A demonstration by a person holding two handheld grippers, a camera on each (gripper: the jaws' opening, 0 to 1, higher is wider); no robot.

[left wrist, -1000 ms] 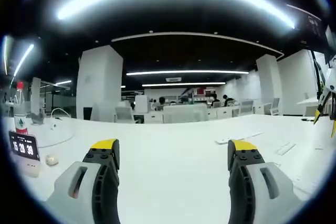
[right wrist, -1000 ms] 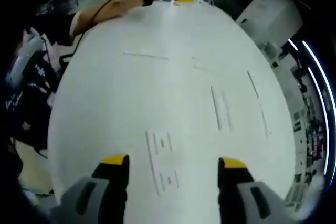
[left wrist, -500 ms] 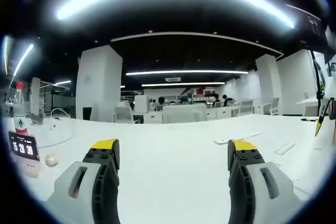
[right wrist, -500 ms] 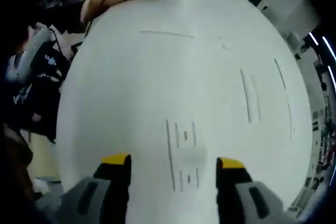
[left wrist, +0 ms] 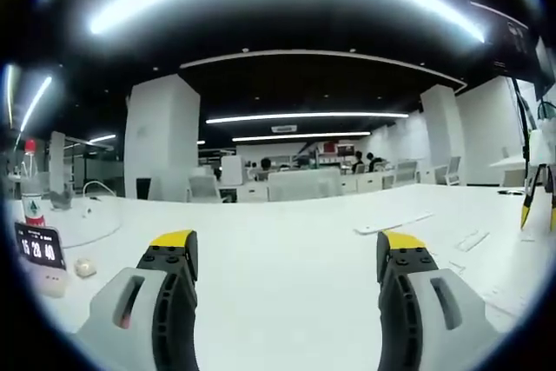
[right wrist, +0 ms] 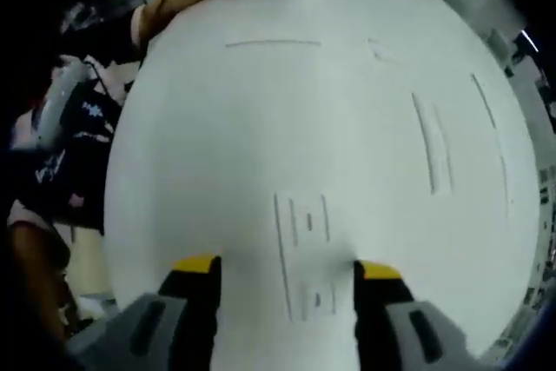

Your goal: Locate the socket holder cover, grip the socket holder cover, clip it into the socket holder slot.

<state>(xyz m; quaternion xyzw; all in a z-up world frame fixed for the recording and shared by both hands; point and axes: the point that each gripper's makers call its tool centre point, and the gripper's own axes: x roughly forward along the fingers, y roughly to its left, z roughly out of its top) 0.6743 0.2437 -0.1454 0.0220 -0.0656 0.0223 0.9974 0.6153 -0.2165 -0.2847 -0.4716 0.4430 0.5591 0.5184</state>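
Between the spread, empty jaws of the right gripper [right wrist: 282, 268], flat on the white worktop [right wrist: 347, 128], lies the socket holder cover [right wrist: 306, 254], likely light, rigid, slippery plastic best pinched across its long edges.

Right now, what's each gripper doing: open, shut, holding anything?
Left gripper: open, holding nothing, above the white table.
Right gripper: open, holding nothing, jaws either side of the white socket holder.

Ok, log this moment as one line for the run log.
phase: locating | right gripper: open, above white slotted piece on table, not gripping | left gripper: open, empty, over table
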